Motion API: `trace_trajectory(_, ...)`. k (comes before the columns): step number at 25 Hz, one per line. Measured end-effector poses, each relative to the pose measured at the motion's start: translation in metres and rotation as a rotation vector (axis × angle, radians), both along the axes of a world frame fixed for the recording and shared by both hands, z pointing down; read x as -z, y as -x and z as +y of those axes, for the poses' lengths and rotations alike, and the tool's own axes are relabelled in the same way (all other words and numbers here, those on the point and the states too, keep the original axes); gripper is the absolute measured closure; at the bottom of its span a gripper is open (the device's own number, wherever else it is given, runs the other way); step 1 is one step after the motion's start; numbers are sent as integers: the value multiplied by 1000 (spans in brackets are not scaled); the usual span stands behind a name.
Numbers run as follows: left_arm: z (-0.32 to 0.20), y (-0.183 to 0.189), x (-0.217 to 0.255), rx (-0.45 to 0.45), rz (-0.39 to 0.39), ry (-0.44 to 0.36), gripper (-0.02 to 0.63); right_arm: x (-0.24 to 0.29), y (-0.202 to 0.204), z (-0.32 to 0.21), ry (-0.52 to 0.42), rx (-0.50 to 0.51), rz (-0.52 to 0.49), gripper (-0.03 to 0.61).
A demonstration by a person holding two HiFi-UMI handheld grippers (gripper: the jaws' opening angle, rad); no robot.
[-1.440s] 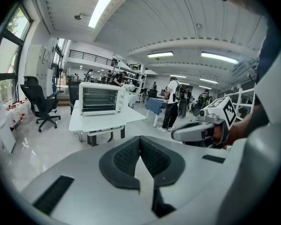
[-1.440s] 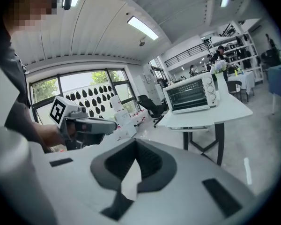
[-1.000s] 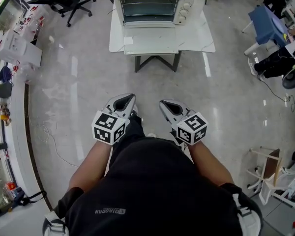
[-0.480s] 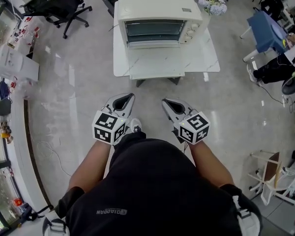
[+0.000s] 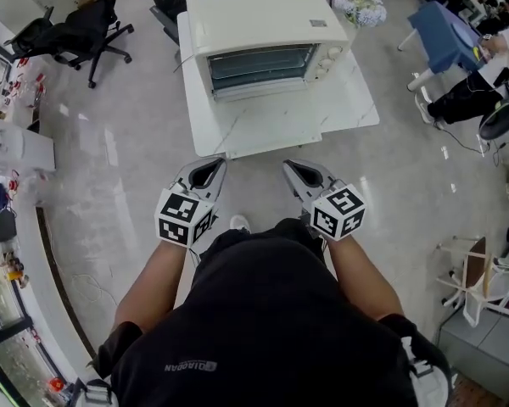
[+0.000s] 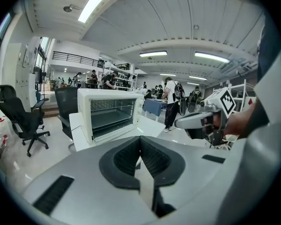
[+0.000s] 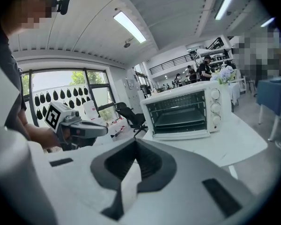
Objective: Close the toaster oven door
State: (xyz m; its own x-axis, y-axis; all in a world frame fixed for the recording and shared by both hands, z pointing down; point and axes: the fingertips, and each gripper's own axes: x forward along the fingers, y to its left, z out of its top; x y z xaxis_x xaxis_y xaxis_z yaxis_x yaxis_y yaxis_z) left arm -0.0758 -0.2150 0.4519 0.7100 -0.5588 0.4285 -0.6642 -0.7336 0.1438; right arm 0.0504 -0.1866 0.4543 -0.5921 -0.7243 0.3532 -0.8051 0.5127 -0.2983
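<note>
A cream toaster oven [image 5: 263, 36] stands on a white marble table [image 5: 322, 117] straight ahead. Its door [image 5: 267, 86] hangs open, folded down in front, so the wire racks inside show. The oven also appears in the left gripper view [image 6: 110, 114] and the right gripper view [image 7: 182, 111]. My left gripper [image 5: 212, 166] and right gripper [image 5: 295, 170] are held side by side just short of the table's near edge. Both are shut with nothing between the jaws, as their own views confirm: left gripper [image 6: 140, 142], right gripper [image 7: 136, 146].
Black office chairs [image 5: 76, 28] stand at the back left, and a flower bunch [image 5: 360, 7] sits beside the oven. A blue table [image 5: 445, 24] and a seated person [image 5: 475, 91] are at the right. Shelving runs along the left wall [image 5: 4, 151].
The person has stepped forward, so the table and oven have come closer to the grippers. Both grippers keep their pose and stay shut.
</note>
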Motion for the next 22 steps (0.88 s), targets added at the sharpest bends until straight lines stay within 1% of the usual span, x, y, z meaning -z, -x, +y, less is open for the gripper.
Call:
trace_trajectory(3, -10, 3, 0, -9, 8, -3, 611, 4, 3, -12, -11, -16, -4, 577)
trace_trajectory(7, -19, 2, 5, -22, 15, -22, 611, 9, 0, -24, -41, -25, 15, 577)
trace_trajectory(11, -30, 7, 3, 6, 18, -24, 611, 12, -7, -37, -57, -39, 5, 577)
trace_trajectory(14, -33, 8, 2, 28, 26, -23, 611, 14, -8, -42, -64, -23, 14, 577)
trace_trajectory(18, -33, 5, 4, 23, 30, -28, 611, 17, -7, -45, -84, -7, 36, 577)
trace_trajectory(22, -36, 4, 8, 27, 42, -24, 611, 17, -15, -50, -95, -24, 48, 577)
